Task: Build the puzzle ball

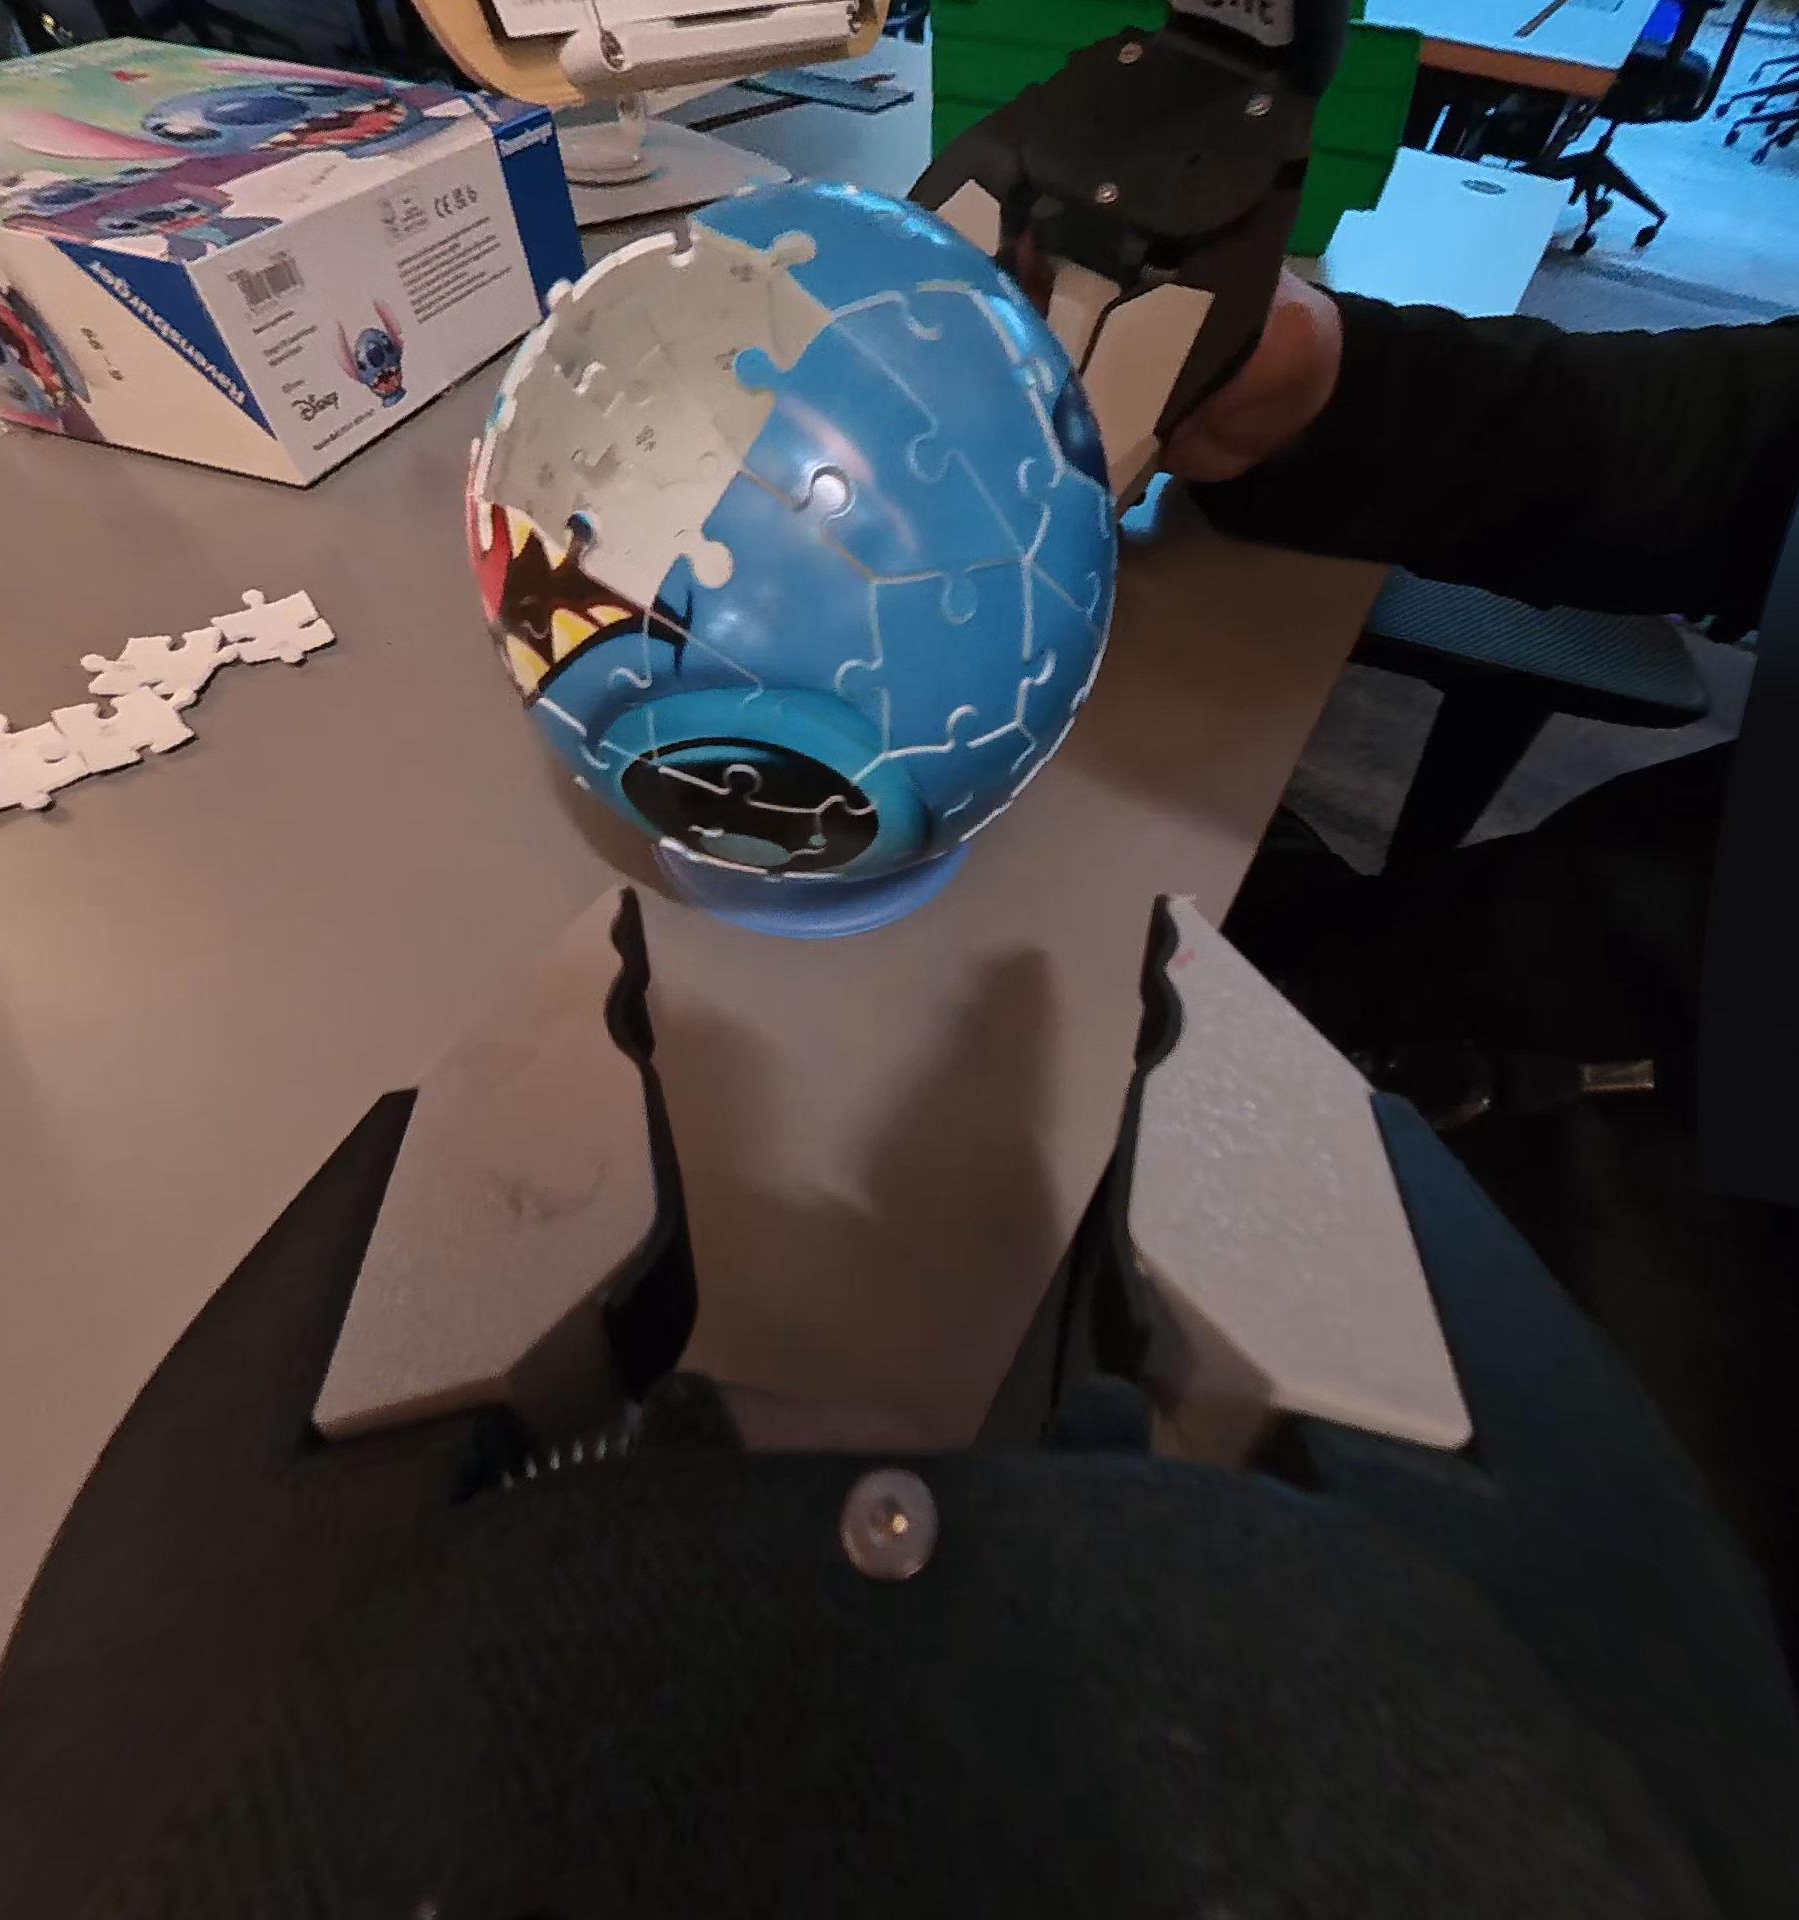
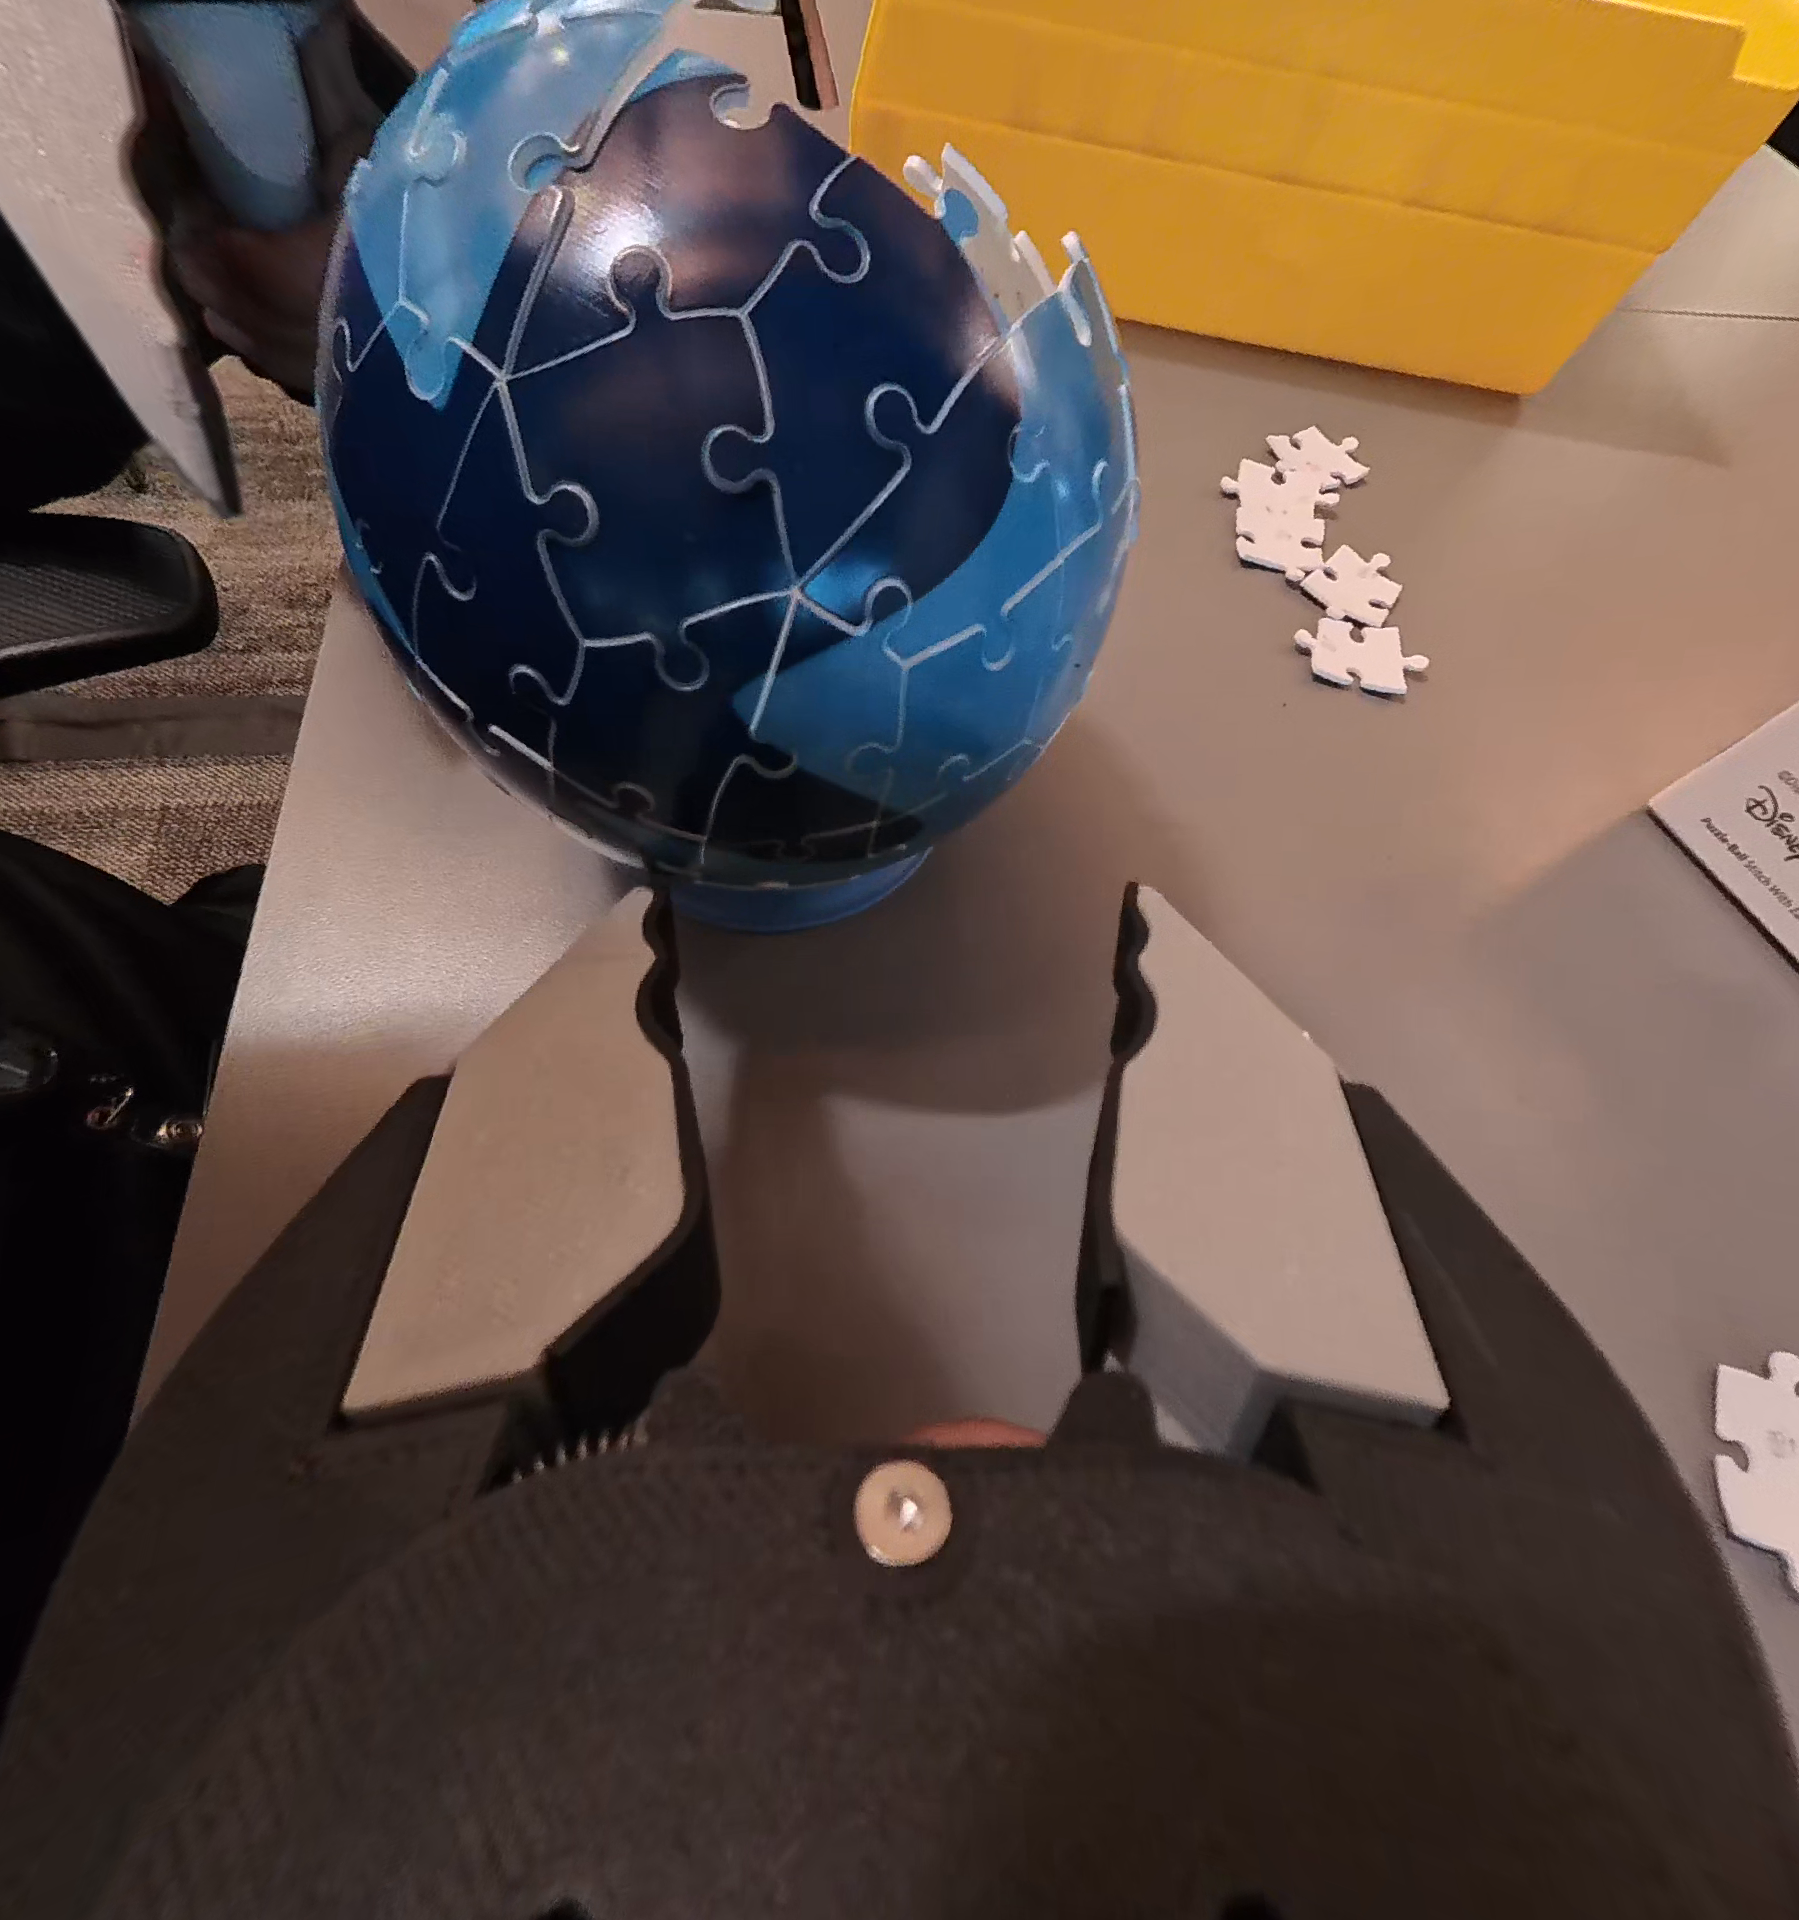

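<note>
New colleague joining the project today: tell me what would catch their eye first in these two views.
The blue puzzle ball dominates, standing on its blue base ring near the table edge, with a gap at the top baring its white inside. White loose pieces lie face down on the grey table, beside the ball on the side of the printed puzzle box. Both the left gripper and the right gripper are open and empty on opposite sides of the ball.

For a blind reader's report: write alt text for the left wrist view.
A partly built blue puzzle ball stands on a blue ring base on a grey table, a gap in its shell showing white piece backs. The left gripper is open before it; loose white pieces and the puzzle box lie left.
</note>
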{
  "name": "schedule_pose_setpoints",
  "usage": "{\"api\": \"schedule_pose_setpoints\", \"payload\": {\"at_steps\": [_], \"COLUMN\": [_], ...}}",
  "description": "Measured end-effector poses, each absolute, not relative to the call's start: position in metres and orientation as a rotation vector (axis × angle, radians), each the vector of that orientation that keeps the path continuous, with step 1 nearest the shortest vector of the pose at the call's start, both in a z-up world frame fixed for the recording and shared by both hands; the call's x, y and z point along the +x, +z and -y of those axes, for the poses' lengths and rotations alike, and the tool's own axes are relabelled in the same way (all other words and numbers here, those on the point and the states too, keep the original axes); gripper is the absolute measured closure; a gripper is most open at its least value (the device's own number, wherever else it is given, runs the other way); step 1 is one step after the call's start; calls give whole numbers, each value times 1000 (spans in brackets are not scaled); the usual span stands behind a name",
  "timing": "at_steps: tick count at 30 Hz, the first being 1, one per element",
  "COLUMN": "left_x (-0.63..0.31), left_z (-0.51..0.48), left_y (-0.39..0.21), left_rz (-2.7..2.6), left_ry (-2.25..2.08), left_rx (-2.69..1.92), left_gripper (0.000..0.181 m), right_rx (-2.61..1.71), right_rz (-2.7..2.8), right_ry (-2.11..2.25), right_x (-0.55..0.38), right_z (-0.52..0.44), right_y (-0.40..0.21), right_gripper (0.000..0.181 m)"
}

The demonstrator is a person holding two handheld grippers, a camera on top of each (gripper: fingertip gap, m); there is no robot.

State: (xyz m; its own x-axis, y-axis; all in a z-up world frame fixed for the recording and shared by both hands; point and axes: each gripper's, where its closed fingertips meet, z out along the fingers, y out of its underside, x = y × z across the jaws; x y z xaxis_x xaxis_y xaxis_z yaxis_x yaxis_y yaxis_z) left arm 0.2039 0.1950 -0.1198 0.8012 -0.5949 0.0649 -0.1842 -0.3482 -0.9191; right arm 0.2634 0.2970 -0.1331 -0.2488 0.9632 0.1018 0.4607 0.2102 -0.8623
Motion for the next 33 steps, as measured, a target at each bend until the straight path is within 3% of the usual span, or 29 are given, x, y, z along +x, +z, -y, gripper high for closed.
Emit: {"api": "schedule_pose_setpoints", "payload": {"at_steps": [21,29,33], "left_x": [159,178,191], "left_z": [-192,-218,-229], "left_y": [-125,-112,-122], "left_rz": [-470,-565,-653], "left_ry": [-429,-588,-598], "left_rx": [-1945,-1939,-2000], "left_gripper": [84,77,74], "right_rx": [-1448,-1453,-1419], "right_rz": [1779,1906,1958], "right_ry": [957,1326,1359], "right_x": [292,276,266], "right_z": [-361,-304,-281], "right_y": [-131,-120,-116], "right_gripper": [106,88,88]}}
